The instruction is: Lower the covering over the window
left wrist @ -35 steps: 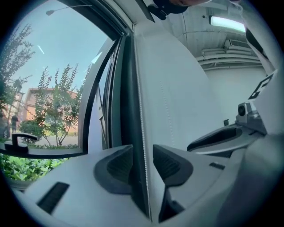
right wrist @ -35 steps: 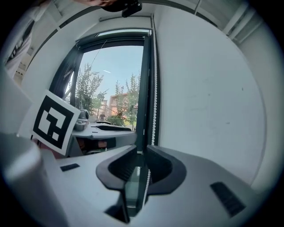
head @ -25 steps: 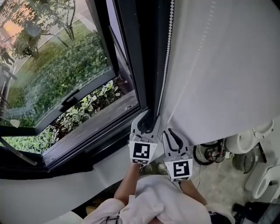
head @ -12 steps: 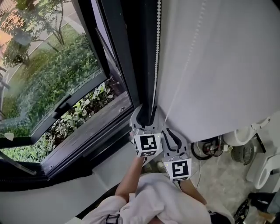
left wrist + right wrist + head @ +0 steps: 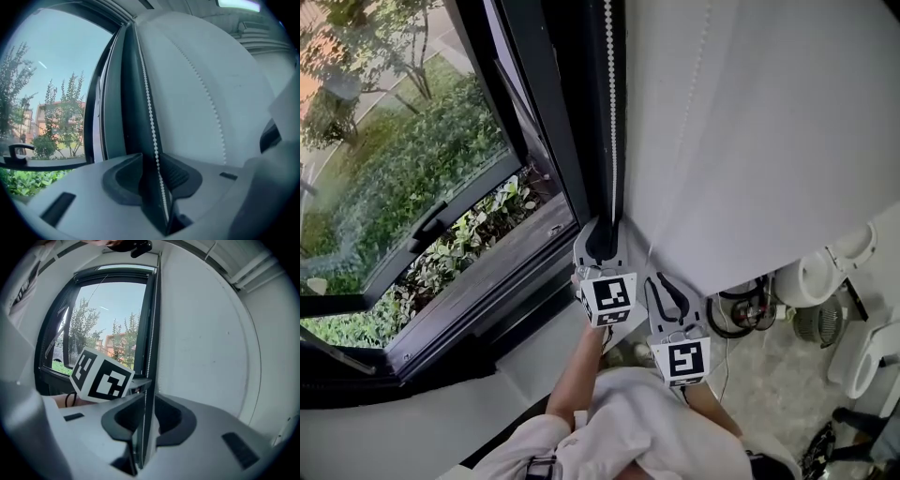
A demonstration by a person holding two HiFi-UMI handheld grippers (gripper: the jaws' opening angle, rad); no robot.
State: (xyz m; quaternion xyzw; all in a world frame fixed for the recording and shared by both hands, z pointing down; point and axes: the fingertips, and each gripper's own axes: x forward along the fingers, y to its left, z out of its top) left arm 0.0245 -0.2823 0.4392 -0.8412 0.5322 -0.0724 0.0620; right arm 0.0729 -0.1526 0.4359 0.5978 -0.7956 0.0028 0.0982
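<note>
Left tongs just closing, yet apart round bead chain, right tongs clamped on it – white blind alongside

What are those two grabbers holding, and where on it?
The fingers of the right gripper pinch the bead chain partway along its hanging length. The left gripper, fingers just closing, straddles the chain without pressing it yet.

Grey left gripper, grey right gripper, black-and-white marker cubes, white top
</note>
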